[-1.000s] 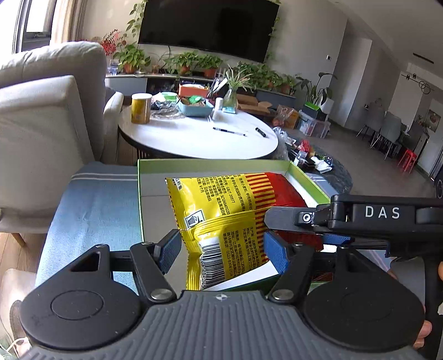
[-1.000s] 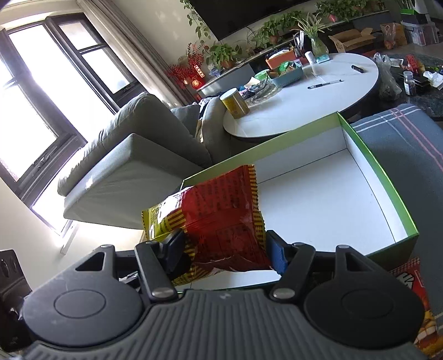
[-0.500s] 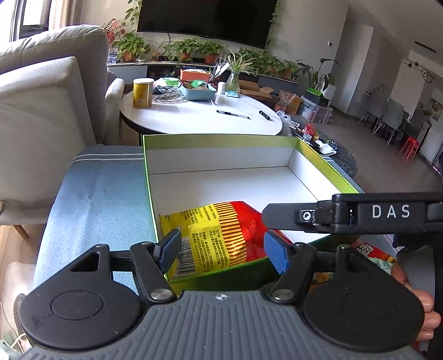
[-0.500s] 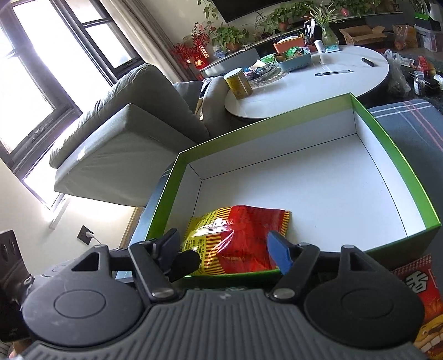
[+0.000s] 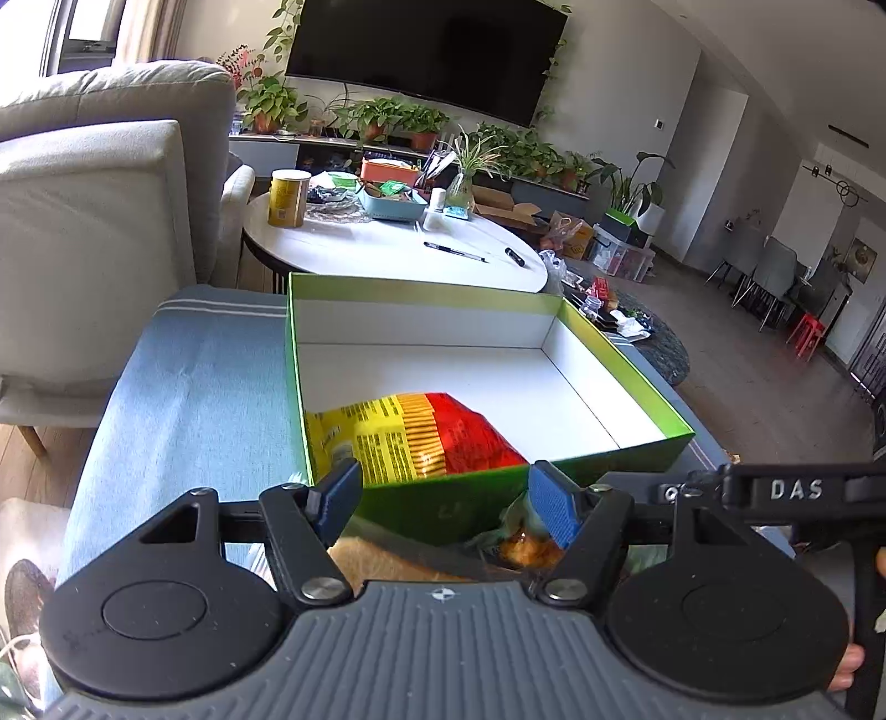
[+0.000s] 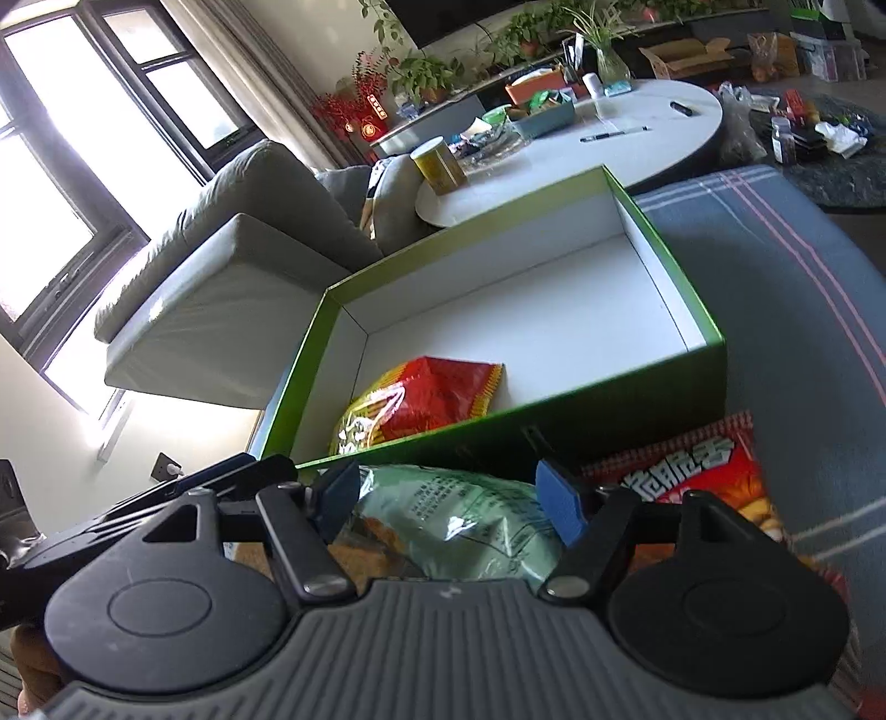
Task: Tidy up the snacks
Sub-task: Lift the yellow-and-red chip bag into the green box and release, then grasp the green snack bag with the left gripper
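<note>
At the bottom of the left wrist view, the left gripper (image 5: 443, 498) shows ribbed grey housing, round black pivot discs and blue rubbery pads spread wide, grasping nothing. Just beyond its pads, low in the frame, a crinkled pale-green snack bag (image 5: 518, 545) peeks out against the box's near wall.

In the right wrist view, the right gripper (image 6: 446, 498) is likewise released, its blue pads parted on either side of that same glossy green bag (image 6: 459, 520) without clearly pressing it. To the lower right lies a flat red packet (image 6: 698, 471) printed with large white characters, resting on the striped grey-blue cloth (image 6: 775, 266).

At mid-frame sits the shallow rectangular cardboard box (image 5: 620, 354), bright green outside, matte white inside. A shiny, puffy yellow-and-red snack bag (image 5: 421, 437) lies in its near-left corner, close to the near wall.

Further back, in the upper middle, a round white table (image 5: 387, 255) carries a yellow cylindrical tin (image 5: 289, 196) and a pen (image 5: 454, 252). A plump grey fabric sofa (image 5: 99, 194) fills the upper left, and a dark flat television (image 5: 426, 50) hangs above a row of potted plants (image 5: 387, 119).
</note>
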`<control>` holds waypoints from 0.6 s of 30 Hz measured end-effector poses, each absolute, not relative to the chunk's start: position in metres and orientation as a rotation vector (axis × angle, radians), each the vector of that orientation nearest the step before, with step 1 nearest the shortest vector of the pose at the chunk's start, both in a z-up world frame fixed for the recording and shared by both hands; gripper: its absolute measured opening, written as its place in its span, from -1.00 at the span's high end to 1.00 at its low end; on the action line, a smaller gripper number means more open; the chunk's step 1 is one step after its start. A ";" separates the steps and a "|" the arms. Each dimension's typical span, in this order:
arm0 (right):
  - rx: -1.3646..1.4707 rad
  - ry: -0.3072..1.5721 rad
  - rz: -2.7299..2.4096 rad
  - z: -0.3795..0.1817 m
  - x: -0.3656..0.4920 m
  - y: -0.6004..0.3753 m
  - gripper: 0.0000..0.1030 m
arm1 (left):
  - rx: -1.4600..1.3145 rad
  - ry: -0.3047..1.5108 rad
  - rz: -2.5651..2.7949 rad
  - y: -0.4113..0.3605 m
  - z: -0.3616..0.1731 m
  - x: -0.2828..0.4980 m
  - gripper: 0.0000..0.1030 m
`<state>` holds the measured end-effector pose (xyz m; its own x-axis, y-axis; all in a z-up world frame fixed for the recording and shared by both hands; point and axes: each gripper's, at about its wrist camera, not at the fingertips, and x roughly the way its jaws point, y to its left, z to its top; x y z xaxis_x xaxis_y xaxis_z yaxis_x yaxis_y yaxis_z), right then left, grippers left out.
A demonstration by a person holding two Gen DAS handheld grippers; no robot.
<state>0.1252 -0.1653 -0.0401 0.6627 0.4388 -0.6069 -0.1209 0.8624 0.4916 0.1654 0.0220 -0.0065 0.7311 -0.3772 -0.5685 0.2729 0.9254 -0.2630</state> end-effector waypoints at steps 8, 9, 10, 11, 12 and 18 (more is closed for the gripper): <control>0.334 0.834 0.421 -0.061 0.079 -0.141 -0.43 | -0.229 0.648 -0.334 0.040 -0.006 0.138 -0.25; 0.322 0.844 0.436 -0.066 0.072 -0.137 -0.43 | -0.221 0.648 -0.337 0.038 -0.006 0.133 -0.25; 0.302 0.842 0.450 -0.069 0.064 -0.134 -0.43 | -0.212 0.649 -0.342 0.036 -0.006 0.132 -0.25; 0.270 0.835 0.458 -0.072 0.056 -0.130 -0.43 | -0.204 0.650 -0.346 0.034 -0.006 0.130 -0.25; 0.237 0.828 0.466 -0.073 0.049 -0.125 -0.43 | -0.199 0.651 -0.350 0.031 -0.005 0.130 -0.25; 0.234 0.806 0.536 -0.067 0.030 -0.124 -0.43 | -0.138 0.665 -0.388 0.005 -0.006 0.135 -0.26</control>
